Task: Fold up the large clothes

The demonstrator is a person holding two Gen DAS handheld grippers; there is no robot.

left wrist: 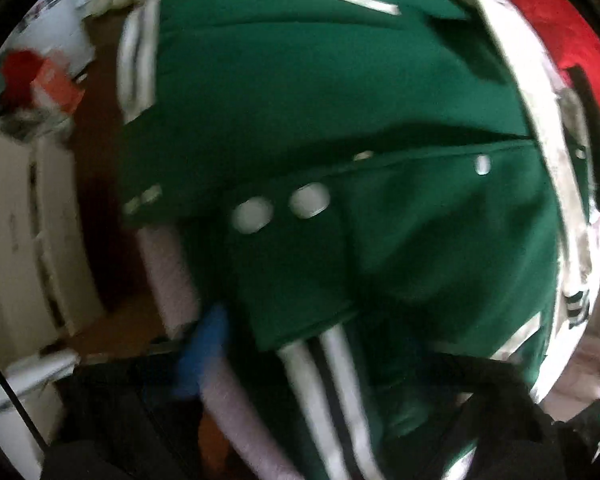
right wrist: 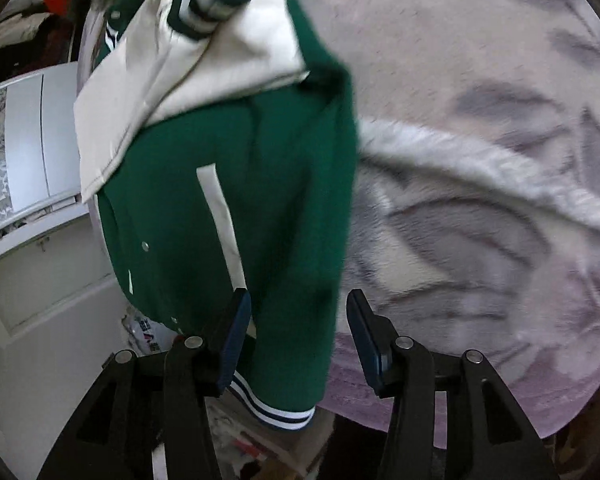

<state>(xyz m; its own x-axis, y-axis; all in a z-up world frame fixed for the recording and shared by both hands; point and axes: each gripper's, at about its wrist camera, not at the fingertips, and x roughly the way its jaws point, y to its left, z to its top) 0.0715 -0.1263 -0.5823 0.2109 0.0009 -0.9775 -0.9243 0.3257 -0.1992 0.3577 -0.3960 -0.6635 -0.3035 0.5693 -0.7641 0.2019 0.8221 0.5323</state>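
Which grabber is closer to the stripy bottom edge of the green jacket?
Right. The right gripper sits open right above the striped hem, one finger each side. The left gripper's fingers aren't clearly visible, so its distance is unclear.

A fuzzy lilac blanket [right wrist: 480,152] (grey leaf pattern) carries the green varsity jacket [right wrist: 240,184] along its left edge.

Jacket [right wrist: 236,152]: dark green body, cream sleeve [right wrist: 172,60], white vertical stripe, white snap buttons [left wrist: 310,199], hem banded white and navy. Blanket [right wrist: 480,140]: pale lilac with grey leaf pattern. Right claw [right wrist: 296,312]: black frame, blue pads [right wrist: 362,332]. Cabinet [right wrist: 24,140]: white.
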